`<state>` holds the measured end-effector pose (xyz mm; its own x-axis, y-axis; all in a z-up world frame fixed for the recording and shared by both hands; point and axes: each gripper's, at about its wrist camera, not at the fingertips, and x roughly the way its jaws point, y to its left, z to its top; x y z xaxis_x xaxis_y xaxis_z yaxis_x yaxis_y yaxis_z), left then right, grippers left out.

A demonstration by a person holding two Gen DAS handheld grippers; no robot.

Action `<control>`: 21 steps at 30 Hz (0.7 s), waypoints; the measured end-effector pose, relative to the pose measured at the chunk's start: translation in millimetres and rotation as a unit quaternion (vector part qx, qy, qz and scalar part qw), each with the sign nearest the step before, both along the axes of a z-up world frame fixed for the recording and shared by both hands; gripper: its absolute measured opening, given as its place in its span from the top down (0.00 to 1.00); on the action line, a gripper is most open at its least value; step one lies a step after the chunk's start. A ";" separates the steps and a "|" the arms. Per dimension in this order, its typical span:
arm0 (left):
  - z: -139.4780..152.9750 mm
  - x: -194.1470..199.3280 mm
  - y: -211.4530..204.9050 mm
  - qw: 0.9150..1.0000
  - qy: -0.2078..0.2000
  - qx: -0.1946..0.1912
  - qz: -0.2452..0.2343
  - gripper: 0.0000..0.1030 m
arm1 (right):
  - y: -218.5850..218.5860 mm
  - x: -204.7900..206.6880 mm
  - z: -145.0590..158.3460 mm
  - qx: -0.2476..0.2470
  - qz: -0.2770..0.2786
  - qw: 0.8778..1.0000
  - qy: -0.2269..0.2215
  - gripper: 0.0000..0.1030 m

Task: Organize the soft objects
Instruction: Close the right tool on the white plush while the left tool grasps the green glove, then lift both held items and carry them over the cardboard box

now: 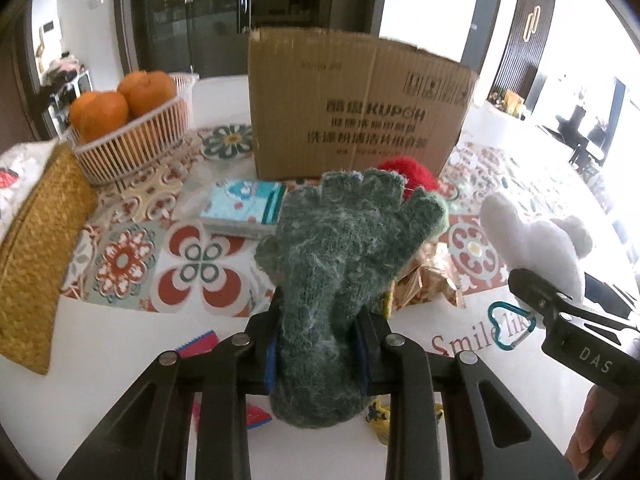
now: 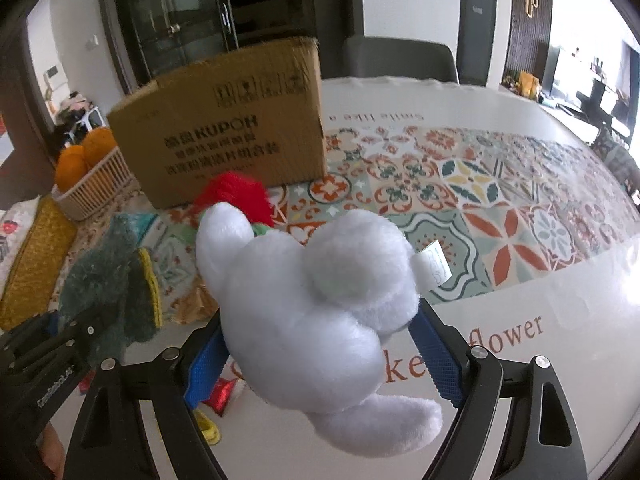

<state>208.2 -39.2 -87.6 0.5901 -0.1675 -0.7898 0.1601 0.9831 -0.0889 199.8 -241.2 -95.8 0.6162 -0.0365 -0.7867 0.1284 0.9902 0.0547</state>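
Left gripper point(image 1: 320, 354) clamped on fuzzy dark-green knit glove point(image 1: 340, 248), right gripper point(image 2: 320, 354) gripping white plush toy point(image 2: 308, 300), both held before brown cardboard box point(image 1: 352, 108), patterned tablecloth point(image 2: 500, 200) open right of box.

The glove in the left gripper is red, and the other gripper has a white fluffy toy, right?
Not quite. The glove in the left gripper is dark green, as the left wrist view shows; the red thing is a separate fuzzy item by the box. The right gripper does hold a white fluffy toy.

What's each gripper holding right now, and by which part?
Left gripper clamps the green glove at its cuff end. Right gripper clamps the white plush around its body.
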 end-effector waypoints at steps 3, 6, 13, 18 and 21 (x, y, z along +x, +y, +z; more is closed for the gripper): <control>9.2 -1.3 3.2 1.000 -0.013 -0.004 0.000 0.72 | 2.7 -3.0 11.2 0.000 0.005 1.000 -0.015 0.17; 19.0 -1.7 5.0 1.000 -0.025 -0.009 -0.002 0.72 | 4.1 -4.6 19.8 0.003 0.011 1.000 -0.029 0.17; 46.5 3.7 6.4 0.998 -0.062 -0.008 -0.015 0.72 | 8.4 -2.7 41.8 0.010 0.023 0.998 -0.058 0.17; 66.8 10.9 6.1 0.995 -0.094 0.004 -0.017 0.72 | 11.1 4.5 61.4 0.008 0.028 0.996 -0.081 0.17; 79.4 16.9 7.3 0.994 -0.106 0.005 -0.017 0.72 | 13.2 10.2 75.8 0.005 0.032 0.995 -0.096 0.17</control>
<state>225.1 -31.9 -8.2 0.7374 -0.1832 -0.6501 0.2073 0.9774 -0.0403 210.0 -228.0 -20.0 0.7560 0.0148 -0.6544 0.0523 0.9952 0.0829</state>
